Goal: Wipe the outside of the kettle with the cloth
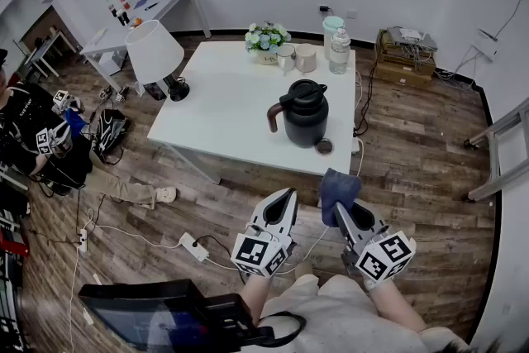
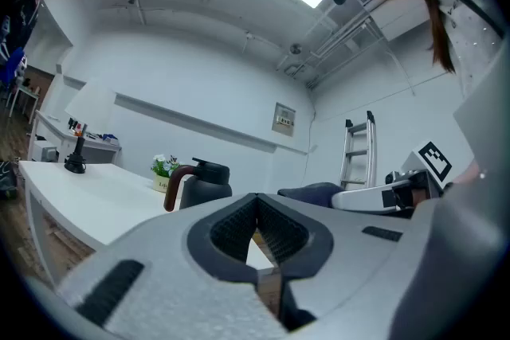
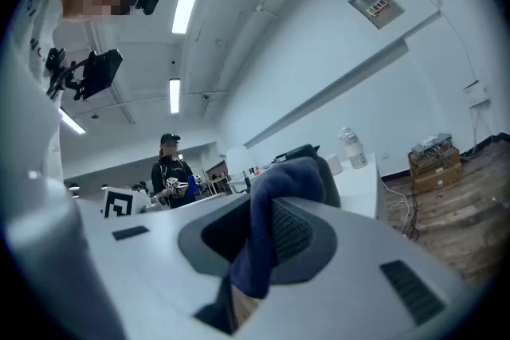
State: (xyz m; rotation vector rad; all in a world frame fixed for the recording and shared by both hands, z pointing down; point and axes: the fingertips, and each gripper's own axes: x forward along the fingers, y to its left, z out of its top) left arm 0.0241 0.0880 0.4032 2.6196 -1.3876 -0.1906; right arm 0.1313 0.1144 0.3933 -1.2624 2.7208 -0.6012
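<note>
A black kettle (image 1: 305, 113) with a brown handle stands on the white table (image 1: 223, 107) near its front right edge; it also appears in the left gripper view as the kettle (image 2: 203, 181). My right gripper (image 1: 345, 213) is shut on a dark blue cloth (image 1: 337, 192), held off the table in front of it. The right gripper view has the cloth (image 3: 275, 207) bunched between the jaws, hiding most of the kettle behind it. My left gripper (image 1: 287, 200) is shut with nothing in it, beside the right one and short of the table's edge.
On the table's far side stand a flower pot (image 1: 266, 42), two mugs (image 1: 296, 57) and a water bottle (image 1: 339, 50). A small round lid (image 1: 323, 146) lies by the kettle. A white lamp (image 1: 154, 54) stands left. A person (image 1: 37, 140) sits at far left; cables and a power strip (image 1: 193, 245) lie on the floor.
</note>
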